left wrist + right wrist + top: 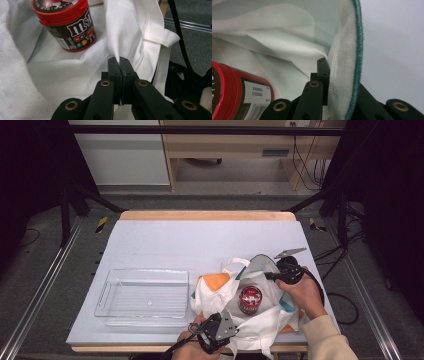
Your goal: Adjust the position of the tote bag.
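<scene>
1. The left gripper (119, 62) has its jaws closed tight on a fold of the white tote bag (130, 32), pinching the cloth at the near rim.
2. Just beyond its tips, up and to the left, an M&M's candy jar (66, 23) with a red lid stands tilted inside the bag's open mouth.
3. The right gripper (328, 67) is clamped on the bag's far rim, with the green-stitched edge (359, 50) pressed between its jaws.
4. Low to that gripper's left lies the jar's red lid.
5. Left of the bag, well apart from both grippers, a clear plastic tray (106, 292) sits on the white table (165, 242).
</scene>
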Available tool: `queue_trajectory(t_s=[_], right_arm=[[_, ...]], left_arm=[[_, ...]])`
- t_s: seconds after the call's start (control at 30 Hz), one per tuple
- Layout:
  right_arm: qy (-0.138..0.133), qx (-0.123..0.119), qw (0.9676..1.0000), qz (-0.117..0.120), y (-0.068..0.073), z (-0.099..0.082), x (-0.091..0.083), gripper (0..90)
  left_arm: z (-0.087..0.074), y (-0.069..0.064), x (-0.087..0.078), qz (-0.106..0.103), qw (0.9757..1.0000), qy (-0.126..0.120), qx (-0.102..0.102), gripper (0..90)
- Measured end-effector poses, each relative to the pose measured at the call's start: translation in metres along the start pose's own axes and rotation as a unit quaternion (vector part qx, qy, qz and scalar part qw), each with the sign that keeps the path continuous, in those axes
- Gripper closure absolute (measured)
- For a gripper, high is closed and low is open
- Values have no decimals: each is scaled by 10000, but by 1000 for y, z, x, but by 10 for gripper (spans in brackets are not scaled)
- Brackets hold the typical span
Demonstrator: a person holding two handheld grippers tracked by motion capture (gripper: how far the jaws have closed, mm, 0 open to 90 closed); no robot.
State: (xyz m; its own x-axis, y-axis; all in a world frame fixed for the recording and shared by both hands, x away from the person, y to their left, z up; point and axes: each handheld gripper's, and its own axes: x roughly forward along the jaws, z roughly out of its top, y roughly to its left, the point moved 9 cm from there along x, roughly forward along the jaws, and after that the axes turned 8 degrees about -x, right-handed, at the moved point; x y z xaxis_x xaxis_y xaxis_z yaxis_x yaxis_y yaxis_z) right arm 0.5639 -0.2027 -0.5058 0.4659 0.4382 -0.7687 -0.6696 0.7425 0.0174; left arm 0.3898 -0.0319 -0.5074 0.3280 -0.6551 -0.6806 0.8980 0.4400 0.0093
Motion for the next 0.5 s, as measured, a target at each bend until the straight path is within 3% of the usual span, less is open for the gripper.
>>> queue_trajectory(t_s=[0.5], right_arm=[[-8,98,10000,3,-5,2,3,883]], left_arm=[[-1,-3,-1,-39,10000,36,50,893]])
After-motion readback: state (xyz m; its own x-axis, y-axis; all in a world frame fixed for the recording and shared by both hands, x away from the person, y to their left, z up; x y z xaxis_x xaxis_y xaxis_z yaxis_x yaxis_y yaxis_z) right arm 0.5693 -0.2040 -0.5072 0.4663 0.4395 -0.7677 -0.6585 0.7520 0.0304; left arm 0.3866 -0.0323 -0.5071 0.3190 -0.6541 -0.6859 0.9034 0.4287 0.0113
